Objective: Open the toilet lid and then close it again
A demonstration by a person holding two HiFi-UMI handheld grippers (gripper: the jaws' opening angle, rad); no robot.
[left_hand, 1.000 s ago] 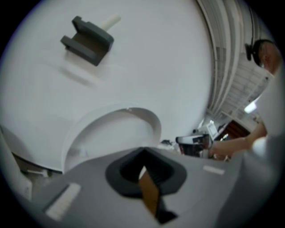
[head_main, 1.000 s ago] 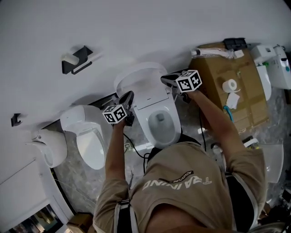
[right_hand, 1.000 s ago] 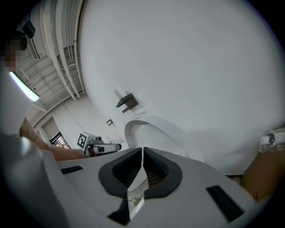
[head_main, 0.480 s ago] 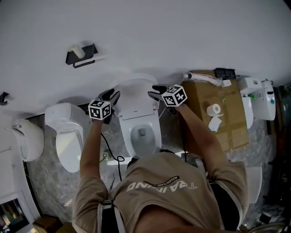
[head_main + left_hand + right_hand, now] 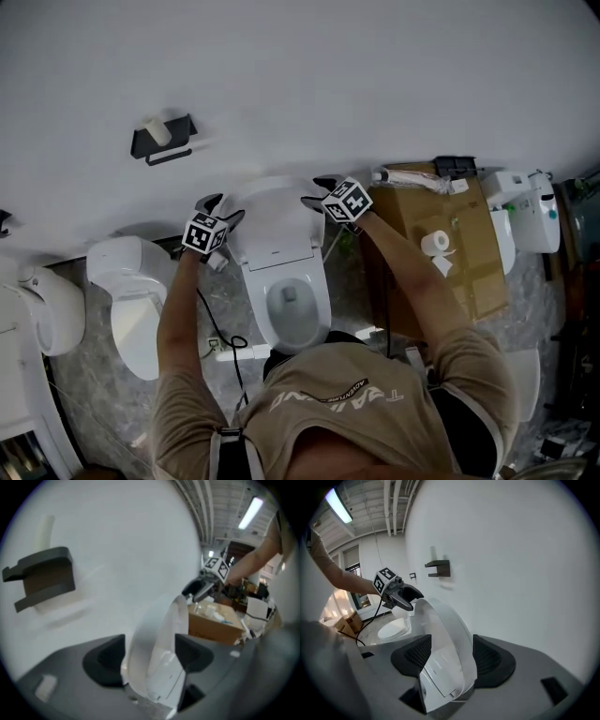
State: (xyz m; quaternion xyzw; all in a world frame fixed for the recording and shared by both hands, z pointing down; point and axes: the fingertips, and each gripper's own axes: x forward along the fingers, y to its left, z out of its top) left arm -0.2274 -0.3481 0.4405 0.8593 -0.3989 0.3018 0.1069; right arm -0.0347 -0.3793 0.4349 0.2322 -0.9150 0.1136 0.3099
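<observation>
**Two grippers astride an upright lid**

Far left, on the wall: holder (image 5: 161,139). Beneath it, spare toilet (image 5: 127,300), no part in this job; contents not readable from above.

Next, left gripper (image 5: 223,208): just opened and now wide, astride the lid (image 5: 275,211) at its left rim. Pads (image 5: 105,660) clear of the plastic on both sides, so nothing gripped.

Centre: lid on end against the wall, at the back of the bowl (image 5: 295,305). Bowl lying open below, only the drain visible at its bottom, nothing else inside.

Then right gripper (image 5: 317,192): likewise just opened and wide, right rim between the jaws. Outer pad (image 5: 492,660) very near or brushing the rim, with no squeeze apparent.

Probably opening half done, closing half ahead. To do that well:
- Pinch both rims at matching height, fairly high for leverage.
- Tip forward with both hands together, without twist.
- Keep hold all the way down and lower slowly rather than letting drop.
- Release only once flat over the bowl.

Far right: box (image 5: 473,272), top closed, contents unseen. Roll (image 5: 434,244) lying on top of it, not inside.
</observation>
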